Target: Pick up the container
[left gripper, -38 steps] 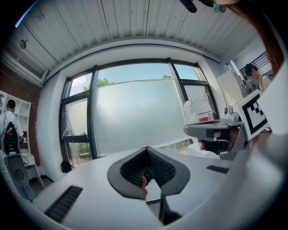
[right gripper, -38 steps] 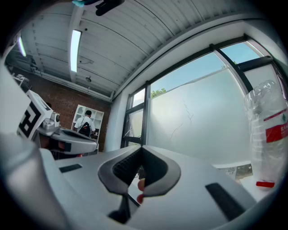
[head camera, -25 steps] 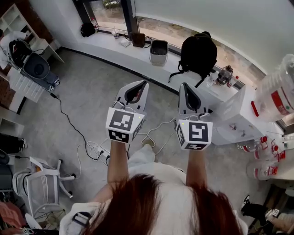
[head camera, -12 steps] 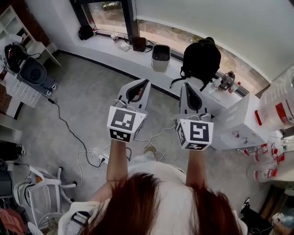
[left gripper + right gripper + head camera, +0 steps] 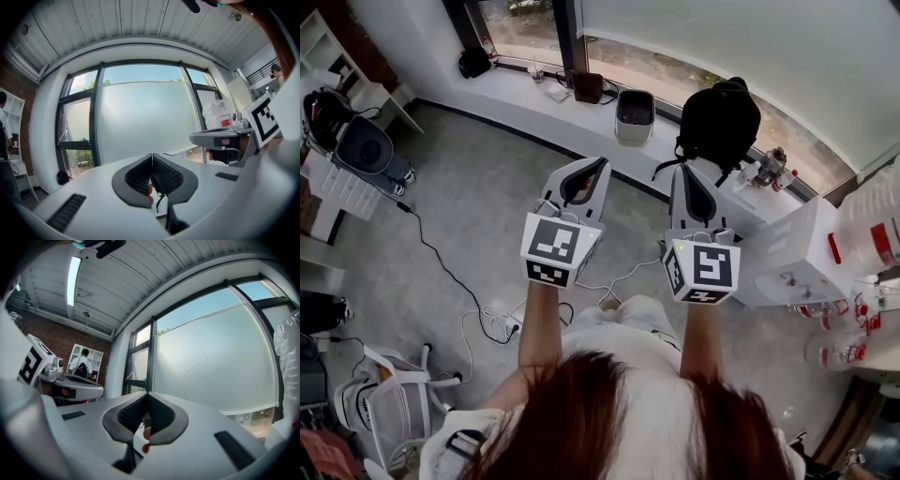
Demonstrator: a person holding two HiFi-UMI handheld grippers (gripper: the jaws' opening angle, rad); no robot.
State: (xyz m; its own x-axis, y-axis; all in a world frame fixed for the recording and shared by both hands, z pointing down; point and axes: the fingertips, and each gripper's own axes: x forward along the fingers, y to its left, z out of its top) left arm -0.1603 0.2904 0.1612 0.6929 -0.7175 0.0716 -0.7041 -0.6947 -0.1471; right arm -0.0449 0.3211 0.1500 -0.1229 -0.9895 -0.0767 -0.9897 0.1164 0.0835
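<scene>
Both grippers are held up side by side in front of the person, above the floor. In the head view my left gripper (image 5: 590, 169) and right gripper (image 5: 682, 174) are shut and hold nothing. The left gripper view shows its jaws (image 5: 152, 158) pressed together, with the right gripper (image 5: 225, 138) beside them. The right gripper's jaws (image 5: 147, 399) are likewise shut and empty. A large clear container (image 5: 874, 230) with a red label stands at the far right on a white table (image 5: 787, 248), away from both grippers. It also shows as the clear container (image 5: 217, 115) and at the edge as the container (image 5: 289, 357).
A black backpack (image 5: 719, 117) and a grey bin (image 5: 635, 107) sit on the window ledge. Several small red-capped bottles (image 5: 839, 314) stand at the right. Cables (image 5: 441, 267) run over the floor, and a white chair (image 5: 384, 403) is at the lower left. A person (image 5: 83, 364) stands by shelves.
The camera has shifted: the big container has slid toward the right edge. Both grippers sit slightly lower in the view and remain shut.
</scene>
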